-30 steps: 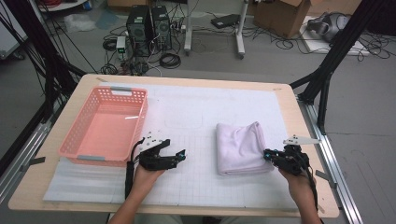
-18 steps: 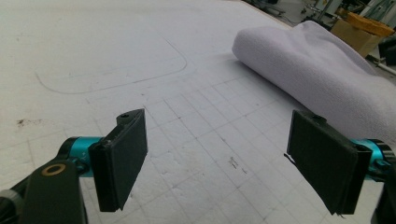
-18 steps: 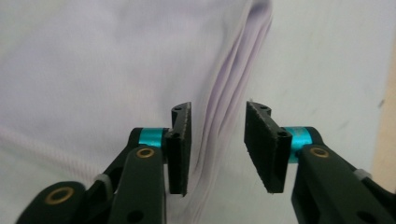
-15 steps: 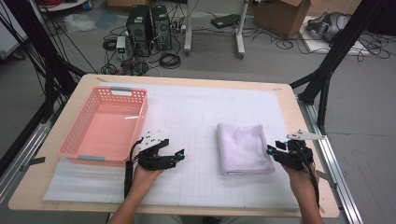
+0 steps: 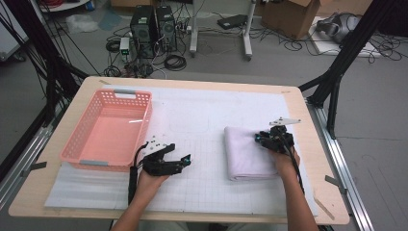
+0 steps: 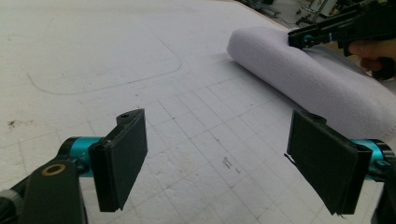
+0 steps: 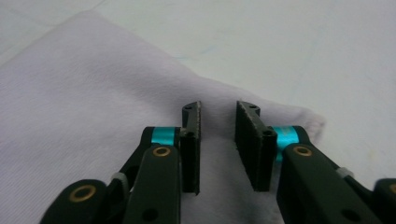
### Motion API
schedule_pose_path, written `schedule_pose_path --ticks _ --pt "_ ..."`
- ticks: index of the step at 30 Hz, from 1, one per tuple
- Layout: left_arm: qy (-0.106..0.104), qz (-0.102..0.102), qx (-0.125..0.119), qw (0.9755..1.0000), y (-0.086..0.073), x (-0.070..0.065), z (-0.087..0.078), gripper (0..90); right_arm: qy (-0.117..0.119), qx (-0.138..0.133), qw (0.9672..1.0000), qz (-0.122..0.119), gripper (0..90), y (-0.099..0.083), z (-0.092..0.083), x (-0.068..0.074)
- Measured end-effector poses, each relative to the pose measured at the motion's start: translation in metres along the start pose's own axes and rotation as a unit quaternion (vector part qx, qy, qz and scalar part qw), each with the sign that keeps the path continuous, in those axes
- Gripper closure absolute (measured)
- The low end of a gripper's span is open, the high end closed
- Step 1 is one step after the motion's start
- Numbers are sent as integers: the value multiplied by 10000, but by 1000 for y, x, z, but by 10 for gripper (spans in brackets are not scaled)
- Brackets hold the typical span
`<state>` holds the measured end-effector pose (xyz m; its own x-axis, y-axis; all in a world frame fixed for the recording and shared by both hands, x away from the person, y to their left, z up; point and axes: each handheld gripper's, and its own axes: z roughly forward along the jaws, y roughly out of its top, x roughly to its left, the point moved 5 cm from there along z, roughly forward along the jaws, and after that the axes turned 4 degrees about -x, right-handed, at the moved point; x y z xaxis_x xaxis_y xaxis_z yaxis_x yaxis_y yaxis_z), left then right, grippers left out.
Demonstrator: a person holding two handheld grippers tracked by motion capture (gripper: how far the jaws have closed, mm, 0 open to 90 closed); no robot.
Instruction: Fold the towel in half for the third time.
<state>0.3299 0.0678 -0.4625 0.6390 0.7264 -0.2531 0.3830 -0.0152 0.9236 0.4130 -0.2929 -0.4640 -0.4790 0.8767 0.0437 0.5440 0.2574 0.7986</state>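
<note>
1. The step in hand looks like taking hold of the folded pale lilac cloth towel (image 5: 246, 154), which lies flat on the white gridded foam mat (image 5: 192, 115) at the right of the table, well apart from the pink plastic lattice basket (image 5: 107, 130) at the left.
2. The right gripper (image 5: 262, 138) sits over the towel's far right part. In the right gripper view its jaws stand narrowly apart over the cloth near a corner (image 7: 299, 116) and have just been closing. A low ridge of fabric shows in the gap, but the pads do not appear to press on it – so no hold yet, by my reading.
3. The left gripper (image 5: 185, 160) hovers above bare mat between basket and towel, its jaws spread wide with nothing between them; the towel's rolled edge (image 6: 299, 70) lies beyond.
4. The next move likely calls for the right jaws to sink into the fold and pinch through all layers – a shallow bite could lift one layer alone.
5. The left gripper would then need to reach the towel's near edge to share the lift.
</note>
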Motion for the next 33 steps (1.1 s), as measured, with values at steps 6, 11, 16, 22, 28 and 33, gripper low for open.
schedule_pose_path --ticks 6,11,16,22,28,33 --pt "15 -21 -2 10000 0 1 -2 206 -438 -55 9989 161 706 -5 -16 -17" --pt "-15 9 -4 10000 1 1 -1 207 -50 -403 9991 103 636 -10 -41 -13" --pt "-21 -3 -5 10000 1 2 -1 203 607 -433 9970 -217 588 -28 -60 10" --pt "-34 -17 -24 10000 2 2 0 202 975 -187 9927 -687 561 -50 -69 33" --pt "-92 -21 -118 9999 4 2 -4 200 719 6 9936 -876 567 -65 -81 24" --pt "-108 -27 -122 9999 4 4 -6 198 586 -59 9954 -754 542 -73 -96 14"
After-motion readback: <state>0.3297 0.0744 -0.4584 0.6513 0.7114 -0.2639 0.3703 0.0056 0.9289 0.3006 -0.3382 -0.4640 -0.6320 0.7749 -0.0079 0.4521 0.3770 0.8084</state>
